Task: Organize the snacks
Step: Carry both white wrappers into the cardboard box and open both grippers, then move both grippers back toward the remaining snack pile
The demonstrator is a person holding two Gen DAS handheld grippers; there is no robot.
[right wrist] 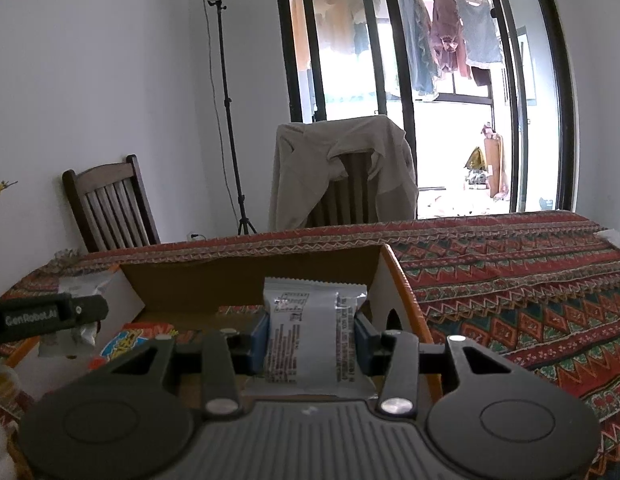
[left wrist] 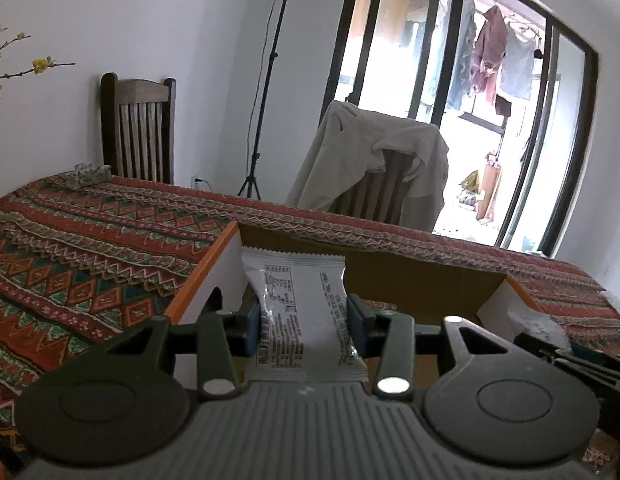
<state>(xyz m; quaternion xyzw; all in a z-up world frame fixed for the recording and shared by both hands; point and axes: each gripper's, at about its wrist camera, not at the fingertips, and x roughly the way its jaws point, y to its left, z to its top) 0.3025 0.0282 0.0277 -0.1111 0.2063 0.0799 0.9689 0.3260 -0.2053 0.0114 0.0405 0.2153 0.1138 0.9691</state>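
Patterned cloth covers the surface (right wrist: 510, 280); both tongs, left (left wrist: 305, 322) and right (right wrist: 312, 338), each clamp a white snack packet (left wrist: 301, 312) inside the cardboard box (right wrist: 245, 276). Some snacks already lie within; releasing remains.

Two white printed snack packets (left wrist: 301, 312) (right wrist: 314, 336) stand upright over the open box (left wrist: 390, 280).

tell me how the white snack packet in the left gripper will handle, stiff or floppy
Probably light and crinkly: the white snack packet stands upright between the left gripper pads, so it has some body. Its glossy film looks slippery; a hard squeeze might crush the contents.
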